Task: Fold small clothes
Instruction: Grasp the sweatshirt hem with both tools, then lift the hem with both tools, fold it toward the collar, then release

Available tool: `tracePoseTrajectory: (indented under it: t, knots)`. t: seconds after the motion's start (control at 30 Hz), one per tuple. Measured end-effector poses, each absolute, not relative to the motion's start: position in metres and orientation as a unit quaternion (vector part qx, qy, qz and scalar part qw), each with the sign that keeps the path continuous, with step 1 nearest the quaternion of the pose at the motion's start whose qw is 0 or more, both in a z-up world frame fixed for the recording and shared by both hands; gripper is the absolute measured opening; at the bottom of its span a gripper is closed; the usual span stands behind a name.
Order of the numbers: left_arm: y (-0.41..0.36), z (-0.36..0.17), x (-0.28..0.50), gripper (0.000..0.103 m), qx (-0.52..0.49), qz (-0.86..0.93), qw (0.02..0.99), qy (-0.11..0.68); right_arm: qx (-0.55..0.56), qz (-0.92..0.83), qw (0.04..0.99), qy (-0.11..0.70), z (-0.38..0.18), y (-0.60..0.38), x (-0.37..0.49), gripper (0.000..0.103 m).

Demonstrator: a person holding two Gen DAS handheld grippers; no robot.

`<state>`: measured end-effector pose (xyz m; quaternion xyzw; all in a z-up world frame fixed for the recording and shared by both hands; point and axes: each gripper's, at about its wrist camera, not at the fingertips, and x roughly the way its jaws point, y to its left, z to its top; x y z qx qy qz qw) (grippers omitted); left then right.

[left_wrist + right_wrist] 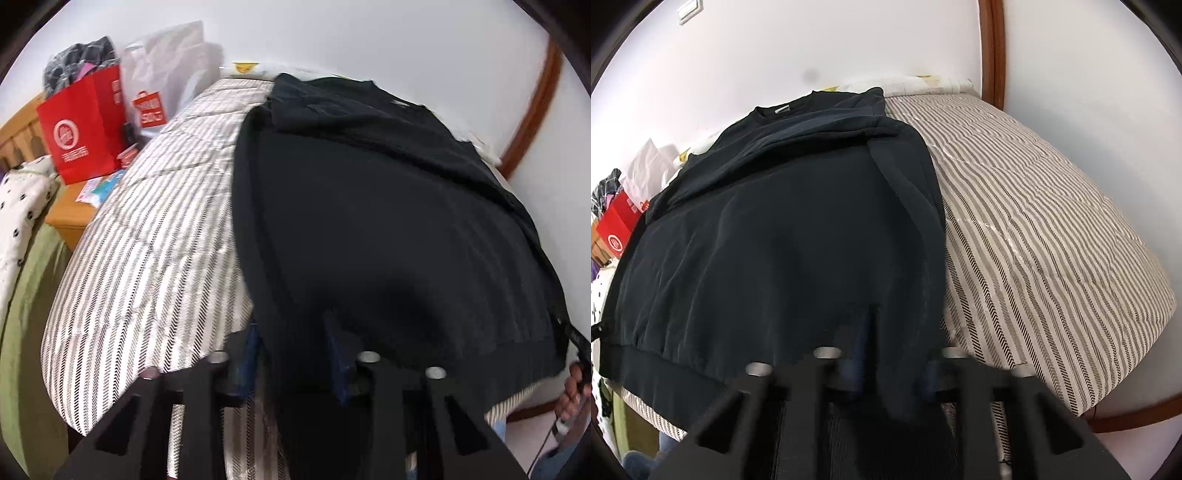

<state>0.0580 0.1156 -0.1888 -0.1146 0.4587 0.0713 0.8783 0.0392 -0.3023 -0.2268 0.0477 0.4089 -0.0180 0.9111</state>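
- Sweatshirt (369,206), dark navy/black, lies flat on striped quilt (147,229), filling centre and right of the left wrist view; collar toward the wall at top, ribbed hem at the bottom edge nearest the cameras.
- One sleeve looks already laid across the chest, upper centre of the right wrist view.
- Left gripper (295,347) at bottom centre of its frame, fingers astride the hem corner with cloth running down between them; looks clamped on the sweatshirt, though dark fabric hides the contact itself.
- Right gripper (897,354) at bottom centre of its frame, same story at the other hem corner: fabric hangs between the blue pads (855,369), judged pinched.
- Step in hand, my guess: carry the hem up toward the collar to halve the body.
- Do it well: lift both corners together and level, keep the hem taut between grippers so it doesn't sag or drag the folded sleeve out.
- Lay hem square on the shoulder line, release only once cloth rests flat.
- Risk: thick ribbing slipping from one pinch, leaving a skewed fold.
- Red bag (83,125) and clutter at upper left stay clear of the path.
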Motion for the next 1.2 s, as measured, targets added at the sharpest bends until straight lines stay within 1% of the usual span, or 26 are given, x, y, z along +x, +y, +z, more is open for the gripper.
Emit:
tracePoseTrajectory:
  t: [0.03,0.1,0.3,0.57,0.73,0.8,0.97,1.2]
  knots:
    - [0.115,-0.189,0.059,0.012,-0.114,0.079,0.877,0.46,0.055,-0.016,0.912,0.406,-0.226,-0.304,0.038,0.01]
    - [0.119,-0.187,0.059,0.007,-0.126,0.076,0.874,0.463,0.066,-0.019,0.912,0.405,-0.226,-0.308,0.035,0.009]
    - [0.125,-0.177,0.041,0.006,-0.12,0.075,0.883,0.448,0.074,-0.013,0.922,0.38,-0.213,-0.308,0.018,0.008]
    - [0.134,-0.162,0.01,0.006,-0.163,0.027,0.898,0.408,0.084,0.006,0.925,0.37,-0.196,-0.317,-0.016,0.008]
    - [0.139,-0.144,0.014,0.006,-0.183,0.011,0.908,0.376,0.092,0.019,0.93,0.355,-0.18,-0.32,-0.008,0.008]
    - [0.136,-0.128,0.019,0.006,-0.168,0.011,0.92,0.353,0.097,0.023,0.934,0.344,-0.168,-0.32,-0.001,0.008]
    - [0.134,-0.1,0.045,0.006,-0.123,0.03,0.937,0.325,0.112,0.032,0.946,0.304,-0.132,-0.317,0.019,0.008]
    - [0.153,-0.082,0.111,0.006,-0.146,0.053,0.94,0.304,0.094,0.032,0.956,0.276,-0.093,-0.299,0.081,0.008]
